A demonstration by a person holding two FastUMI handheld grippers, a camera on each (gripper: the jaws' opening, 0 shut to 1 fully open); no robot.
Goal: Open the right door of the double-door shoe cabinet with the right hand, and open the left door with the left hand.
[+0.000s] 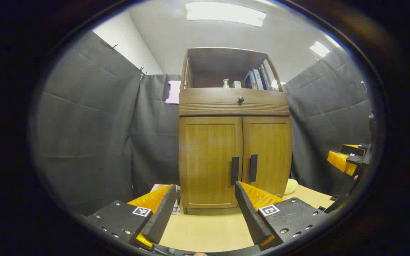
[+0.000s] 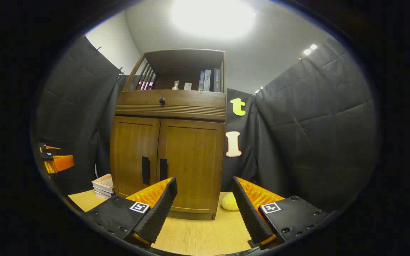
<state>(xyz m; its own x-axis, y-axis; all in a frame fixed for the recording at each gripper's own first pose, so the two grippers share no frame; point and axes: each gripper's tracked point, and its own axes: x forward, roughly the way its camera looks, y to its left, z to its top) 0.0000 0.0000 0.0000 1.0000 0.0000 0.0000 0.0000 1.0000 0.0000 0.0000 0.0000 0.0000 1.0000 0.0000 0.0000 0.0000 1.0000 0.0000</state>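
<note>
We see the cabinet (image 1: 234,142) standing on the table (image 1: 205,231), straight ahead of the left gripper (image 1: 205,209). Both doors are shut. The left door (image 1: 210,161) and right door (image 1: 267,154) meet at the centre, each with a dark upright handle: left handle (image 1: 235,170), right handle (image 1: 253,168). The left gripper's fingers stand wide apart and hold nothing; the left handle sits just above the inner edge of its right-hand finger, apart from it.

In the right gripper view the right gripper (image 2: 205,209) is likewise spread wide and empty. The cabinet (image 2: 169,142) lies ahead and a little to its left, with both handles above its left-hand finger, not touching. A yellow soft object (image 2: 229,202) lies on the table between the fingers, beside the cabinet's foot. A stack of books (image 2: 102,185) rests on the table to the far left of the cabinet.

We see the other gripper at the edge of each view: the right one (image 1: 349,160) far right in the left gripper view, the left one (image 2: 53,158) far left in the right gripper view.

A drawer with a knob (image 1: 241,99) runs above the doors; books stand on the open shelf (image 1: 258,79).
</note>
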